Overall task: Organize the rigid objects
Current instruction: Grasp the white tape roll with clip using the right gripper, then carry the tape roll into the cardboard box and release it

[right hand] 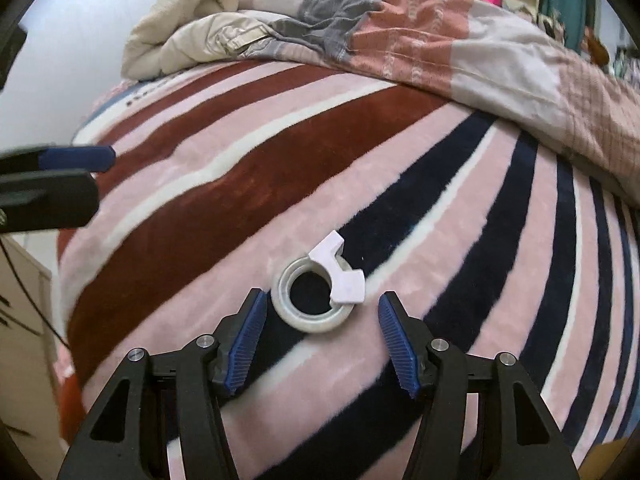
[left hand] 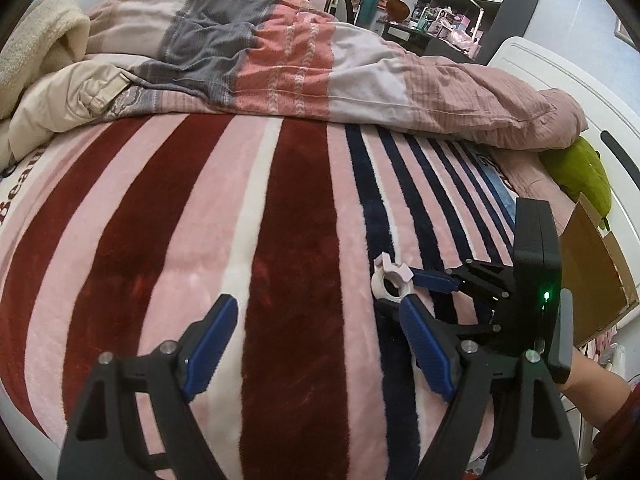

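Note:
A white plastic ring (right hand: 316, 325) with an angular white clip (right hand: 340, 276) on its rim lies flat on the striped fleece blanket (right hand: 400, 208). My right gripper (right hand: 322, 298) is open and points down at it. The ring sits between the two fingertips, and a thin gap shows at each blue pad. In the left wrist view the ring (left hand: 378, 286) lies to the right, with the right gripper's blue fingers (left hand: 434, 281) beside it. My left gripper (left hand: 316, 302) hangs open over a dark red stripe with nothing between its fingers. One of its fingers (right hand: 80, 158) shows at the left edge of the right wrist view.
A crumpled pink and grey quilt (left hand: 280, 60) and a cream blanket (left hand: 40, 40) fill the back of the bed. An open cardboard box (left hand: 592, 272) and a green plush toy (left hand: 580, 176) lie at the right edge by the white footboard (left hand: 560, 80). A person's hand (left hand: 592, 380) shows at lower right.

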{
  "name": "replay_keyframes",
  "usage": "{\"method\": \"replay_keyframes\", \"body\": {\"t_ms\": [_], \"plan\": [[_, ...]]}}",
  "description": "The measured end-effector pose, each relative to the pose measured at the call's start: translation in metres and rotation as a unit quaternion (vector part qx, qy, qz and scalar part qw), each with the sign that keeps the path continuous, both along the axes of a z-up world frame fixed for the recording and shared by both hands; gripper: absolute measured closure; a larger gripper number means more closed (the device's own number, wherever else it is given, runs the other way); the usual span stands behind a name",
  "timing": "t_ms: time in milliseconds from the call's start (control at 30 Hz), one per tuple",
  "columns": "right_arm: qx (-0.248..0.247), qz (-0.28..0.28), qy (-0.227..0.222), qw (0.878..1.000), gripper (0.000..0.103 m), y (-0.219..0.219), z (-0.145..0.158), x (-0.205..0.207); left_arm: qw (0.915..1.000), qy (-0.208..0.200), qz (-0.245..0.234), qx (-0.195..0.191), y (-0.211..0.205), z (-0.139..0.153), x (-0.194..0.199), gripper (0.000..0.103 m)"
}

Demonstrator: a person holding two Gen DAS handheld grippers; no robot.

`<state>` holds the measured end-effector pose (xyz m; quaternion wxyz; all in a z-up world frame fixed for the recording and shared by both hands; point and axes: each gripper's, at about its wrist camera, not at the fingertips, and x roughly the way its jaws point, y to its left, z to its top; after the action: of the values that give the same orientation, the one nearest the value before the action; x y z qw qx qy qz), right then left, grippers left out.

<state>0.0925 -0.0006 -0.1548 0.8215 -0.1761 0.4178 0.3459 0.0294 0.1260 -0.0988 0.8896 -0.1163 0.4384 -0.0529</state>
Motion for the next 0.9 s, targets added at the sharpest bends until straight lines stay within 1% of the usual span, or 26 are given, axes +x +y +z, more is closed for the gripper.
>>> {"method": "replay_keyframes", "body": {"t_ms": [67, 133, 267, 367, 400, 467, 533, 567, 600, 633, 700, 900], "plan": [[-0.013, -0.003, -0.014, 1.0, 0.064, 0.001, 0.004, -0.005, 1.0, -0.001, -0.002, 0.0, -0.002, 0.002, 0.0, 0.022], [-0.013, 0.002, -0.025, 1.0, 0.064, 0.0, 0.011, -0.012, 1.0, -0.002, -0.006, -0.001, -0.006, 0.005, -0.001, 0.022], [0.015, 0.023, -0.025, 0.999, 0.064, -0.006, 0.037, -0.029, 0.9993, -0.01, -0.032, -0.016, -0.021, 0.015, -0.003, 0.022], [0.035, 0.046, -0.042, 0.997, 0.064, -0.011, 0.061, -0.048, 0.9973, -0.021, -0.06, -0.038, -0.037, 0.028, -0.006, 0.023], [0.041, 0.052, -0.047, 0.997, 0.064, -0.013, 0.069, -0.054, 0.9966, -0.025, -0.067, -0.042, -0.043, 0.033, -0.007, 0.024], [0.056, 0.064, -0.06, 0.995, 0.064, -0.019, 0.086, -0.068, 0.9946, -0.034, -0.087, -0.044, -0.057, 0.045, -0.01, 0.033], [0.067, 0.068, -0.076, 0.993, 0.064, -0.025, 0.1, -0.078, 0.9918, -0.04, -0.11, -0.053, -0.073, 0.057, -0.012, 0.049], [0.072, 0.073, -0.086, 0.991, 0.064, -0.029, 0.108, -0.085, 0.9909, -0.043, -0.115, -0.055, -0.077, 0.061, -0.012, 0.051], [0.076, 0.075, -0.095, 0.99, 0.064, -0.032, 0.113, -0.09, 0.9894, -0.05, -0.124, -0.057, -0.085, 0.07, -0.015, 0.06], [0.074, 0.068, -0.106, 0.989, 0.064, -0.037, 0.118, -0.092, 0.9887, -0.053, -0.129, -0.056, -0.09, 0.075, -0.017, 0.064], [0.083, 0.062, -0.112, 0.988, 0.064, -0.049, 0.129, -0.096, 0.9885, -0.061, -0.133, -0.039, -0.103, 0.085, -0.019, 0.069], [0.102, 0.033, -0.135, 0.985, 0.064, -0.093, 0.156, -0.103, 0.9813, -0.081, -0.173, -0.023, -0.15, 0.115, -0.016, 0.071]]}}
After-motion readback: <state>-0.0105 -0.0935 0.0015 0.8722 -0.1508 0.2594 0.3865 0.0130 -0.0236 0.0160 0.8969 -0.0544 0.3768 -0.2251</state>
